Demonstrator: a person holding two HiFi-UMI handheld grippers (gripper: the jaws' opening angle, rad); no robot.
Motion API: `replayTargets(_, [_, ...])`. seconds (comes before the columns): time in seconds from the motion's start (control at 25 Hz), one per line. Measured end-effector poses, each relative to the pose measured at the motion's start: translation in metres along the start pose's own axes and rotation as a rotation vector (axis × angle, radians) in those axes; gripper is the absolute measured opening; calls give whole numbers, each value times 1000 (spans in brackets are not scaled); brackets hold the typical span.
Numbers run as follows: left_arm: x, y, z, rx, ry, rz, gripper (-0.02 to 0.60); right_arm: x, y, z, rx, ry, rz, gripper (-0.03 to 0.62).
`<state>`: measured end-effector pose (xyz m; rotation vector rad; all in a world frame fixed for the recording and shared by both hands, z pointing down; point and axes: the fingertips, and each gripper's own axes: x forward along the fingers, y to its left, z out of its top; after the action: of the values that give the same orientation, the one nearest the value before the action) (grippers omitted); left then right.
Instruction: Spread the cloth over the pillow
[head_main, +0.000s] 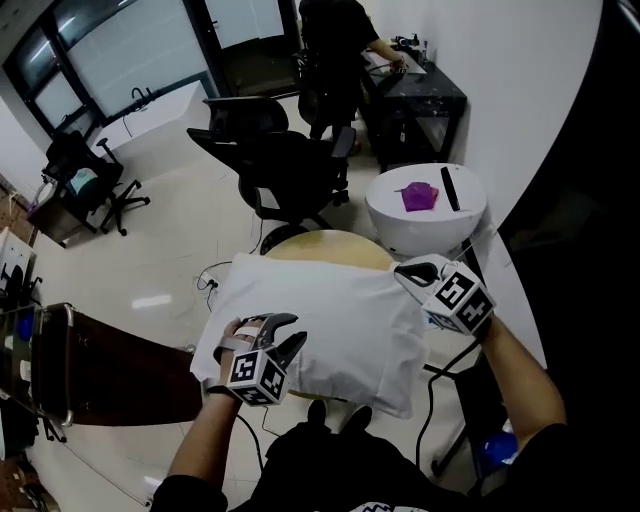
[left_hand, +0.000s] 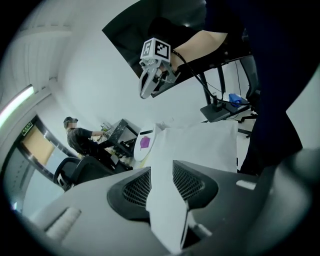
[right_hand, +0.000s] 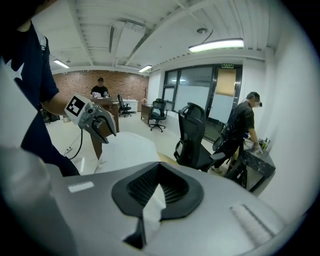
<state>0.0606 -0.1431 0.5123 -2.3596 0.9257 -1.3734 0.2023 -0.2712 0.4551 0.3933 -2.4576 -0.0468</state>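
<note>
Office floor (head_main: 170, 235), cloth (head_main: 340, 320) in left tool (head_main: 285, 335), right tool (head_main: 412, 270)

In the head view the white cloth (head_main: 330, 320) hides nearly all of a round yellowish top (head_main: 330, 243); only its far rim shows. What the cloth wraps cannot be told. The purple thing (head_main: 419, 196) on the round white table (head_main: 392, 215) is too small to identify. The frame's upper edge cuts off a standing person (head_main: 335, 35).
</note>
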Motion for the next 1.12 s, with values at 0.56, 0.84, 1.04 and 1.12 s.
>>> replayTargets(0.56, [-88,46,-133,-103,118,151,126,36,118,67,25,-88,62,6])
replayTargets(0.84, [-102,65,-210,-83,108,110,126,81,161,97,95,-89,18,6])
replayTargets(1.04, [-97,73,-262,-95,73,19,126,119,189,115,171,-82,-30,8])
replayTargets(1.12, [-90,71,-282,-96,65,-36,126,134,196,117,193,-76,-60,8])
